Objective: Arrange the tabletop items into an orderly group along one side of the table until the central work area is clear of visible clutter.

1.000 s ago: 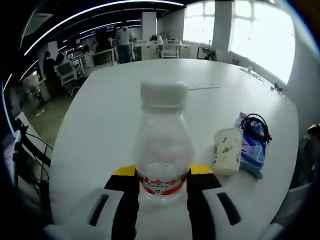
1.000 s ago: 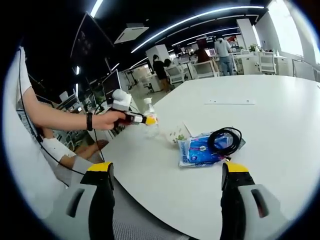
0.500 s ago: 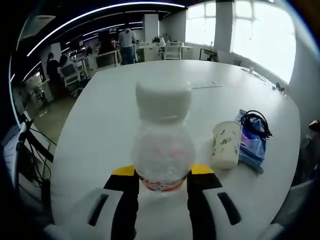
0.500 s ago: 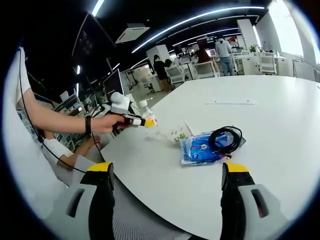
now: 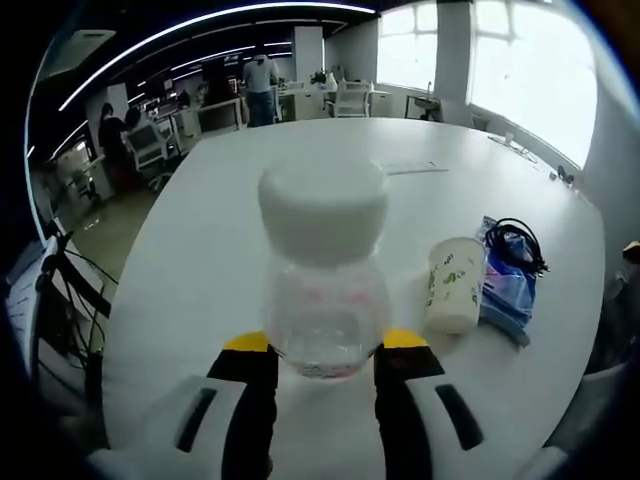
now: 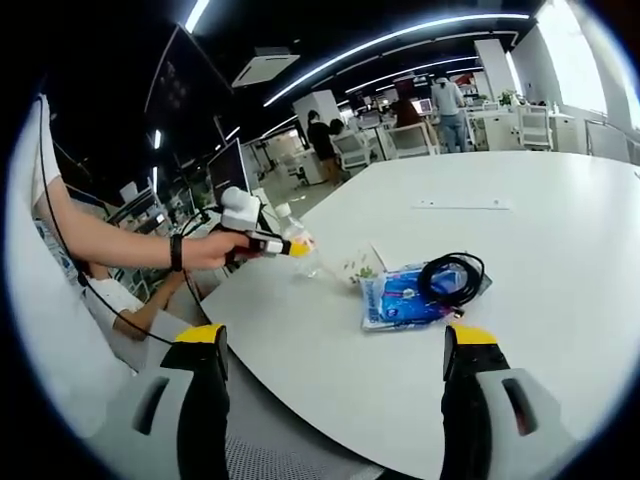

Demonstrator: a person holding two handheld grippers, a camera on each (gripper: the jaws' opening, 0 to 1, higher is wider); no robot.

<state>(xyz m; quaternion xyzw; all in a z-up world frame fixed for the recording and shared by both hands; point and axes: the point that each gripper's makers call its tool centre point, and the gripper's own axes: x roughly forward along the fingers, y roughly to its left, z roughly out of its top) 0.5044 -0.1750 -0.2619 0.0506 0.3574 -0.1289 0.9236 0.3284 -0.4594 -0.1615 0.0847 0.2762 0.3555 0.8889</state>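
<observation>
A clear plastic bottle [image 5: 323,300] with a white cap [image 5: 322,208] leans toward the camera, and my left gripper [image 5: 325,345] is shut on its lower body. To its right on the white table [image 5: 220,250] stand a paper cup [image 5: 455,285] and a blue packet [image 5: 505,285] with a coiled black cable [image 5: 515,250] on top. In the right gripper view, a hand holds the left gripper [image 6: 262,240] with the bottle [image 6: 297,238] near the table's edge, beside the cup [image 6: 360,268], packet [image 6: 400,295] and cable [image 6: 450,275]. My right gripper [image 6: 335,340] hangs open, short of the table.
A thin white strip [image 5: 410,168] lies farther out on the table [image 6: 540,230]. Desks, chairs and people fill the office behind. The person's arm [image 6: 110,235] reaches in from the left of the right gripper view. Cables hang off the table's left side [image 5: 60,290].
The bottle has tipped toward the left camera: its cap looms larger and the red label has dropped from sight. The right gripper has stayed put.
</observation>
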